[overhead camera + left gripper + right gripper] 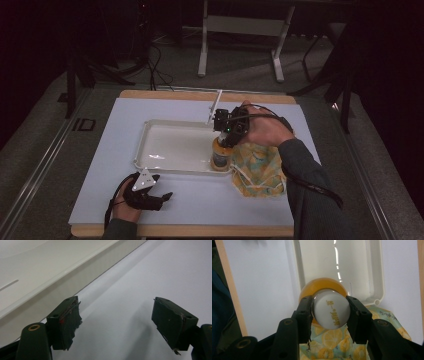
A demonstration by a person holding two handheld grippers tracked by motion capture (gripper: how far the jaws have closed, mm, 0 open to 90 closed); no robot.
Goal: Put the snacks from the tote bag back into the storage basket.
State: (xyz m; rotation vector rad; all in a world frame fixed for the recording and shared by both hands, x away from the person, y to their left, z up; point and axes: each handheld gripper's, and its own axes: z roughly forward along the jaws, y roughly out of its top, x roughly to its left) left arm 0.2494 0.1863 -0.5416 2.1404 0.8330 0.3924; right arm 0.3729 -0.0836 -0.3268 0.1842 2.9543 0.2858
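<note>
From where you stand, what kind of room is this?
Probably a lab or recording workspace, not a home: a bare work table under a white mat, loose cables on carpet, and a plain desk frame behind.

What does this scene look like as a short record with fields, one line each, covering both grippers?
right gripper: shut on the white cap of the orange bottle
bottle position: upright at the tray's near right corner
tray: white, shallow
cloth: lemon print, right of the tray
left gripper: open, holding nothing, near the tray's front edge
surface: pale mat
</note>
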